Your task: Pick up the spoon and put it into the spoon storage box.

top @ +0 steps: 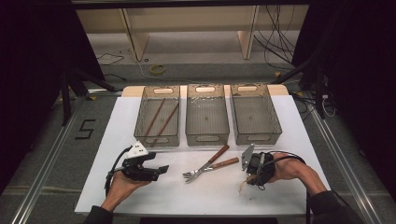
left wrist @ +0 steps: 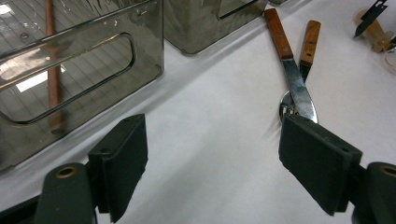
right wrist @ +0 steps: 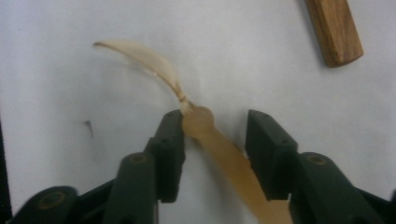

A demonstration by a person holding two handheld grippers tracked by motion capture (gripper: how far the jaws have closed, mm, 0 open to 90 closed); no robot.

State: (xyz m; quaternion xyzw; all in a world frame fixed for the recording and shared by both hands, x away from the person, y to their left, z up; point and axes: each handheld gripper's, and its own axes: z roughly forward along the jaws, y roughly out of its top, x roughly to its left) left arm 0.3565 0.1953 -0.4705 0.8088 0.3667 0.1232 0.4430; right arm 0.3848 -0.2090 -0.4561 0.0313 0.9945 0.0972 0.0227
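Note:
My right gripper (top: 248, 181) (right wrist: 215, 140) points down at the white table top and straddles the handle of a pale tan utensil (right wrist: 219, 154) (top: 243, 186) with a thin curved cream end. The handle lies slantwise between the jaws. It touches the left pad near its tip, and white table shows between it and the right pad. My left gripper (top: 161, 169) (left wrist: 210, 163) is held low at the table's left, open and empty, and points toward two wooden-handled utensils (top: 208, 165) (left wrist: 294, 70) that lie crossed mid-table.
Three clear bins stand in a row at the back: the left bin (top: 156, 140) holds two brown sticks (top: 159, 119); the middle bin (top: 207, 138) and right bin (top: 258, 137) look empty. A wooden handle end (right wrist: 336, 32) lies just beyond my right gripper.

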